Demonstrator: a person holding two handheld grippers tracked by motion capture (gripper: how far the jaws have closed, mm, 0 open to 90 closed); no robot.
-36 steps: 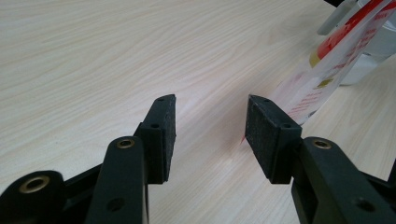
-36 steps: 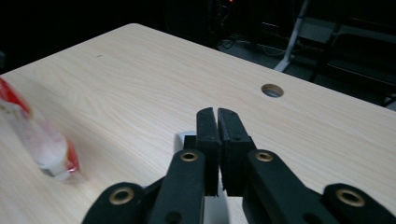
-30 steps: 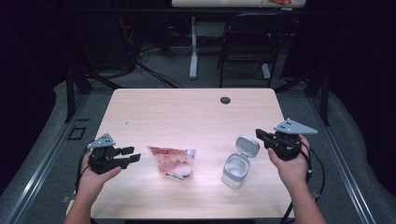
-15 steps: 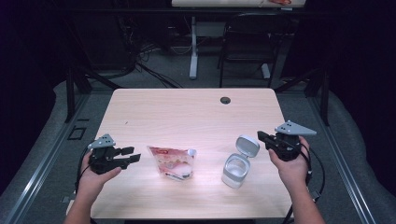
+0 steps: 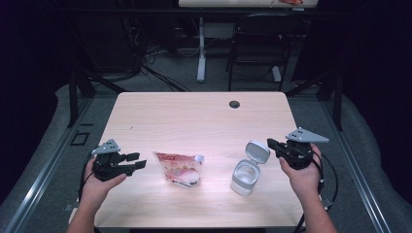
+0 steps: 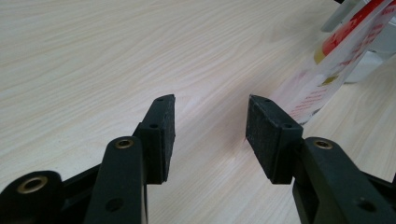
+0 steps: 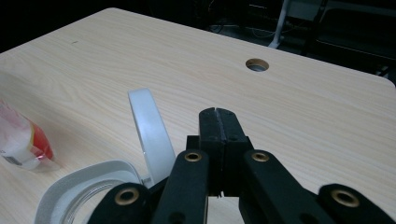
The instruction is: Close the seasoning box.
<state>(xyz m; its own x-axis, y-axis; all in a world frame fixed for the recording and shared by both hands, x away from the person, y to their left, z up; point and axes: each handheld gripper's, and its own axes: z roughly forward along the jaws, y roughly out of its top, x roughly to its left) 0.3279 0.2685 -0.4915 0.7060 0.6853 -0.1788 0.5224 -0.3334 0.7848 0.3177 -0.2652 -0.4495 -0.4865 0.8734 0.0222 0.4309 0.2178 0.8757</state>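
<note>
From above, the pouch [image 5: 179, 168] lies mid-table between the spread left gripper [image 5: 137, 161] and the open-lidded container [image 5: 247, 171]. Left gripper view: jaws gape, empty. Right gripper view: right gripper [image 7: 218, 115] pressed together beside the lid [image 7: 149, 135]; a nudge could tip the container.

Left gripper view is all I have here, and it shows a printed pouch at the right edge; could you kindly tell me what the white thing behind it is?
Observer: It is a white container with its hinged lid flipped open, standing to the right of the pouch on the table.
Operator: Thank you. Where is the right gripper?
Observer: The right gripper is just right of that lid, close by it; whether they touch I cannot tell.
Operator: Are its jaws open?
Observer: No, in the right gripper view its pads are pressed together with nothing between them.
</note>
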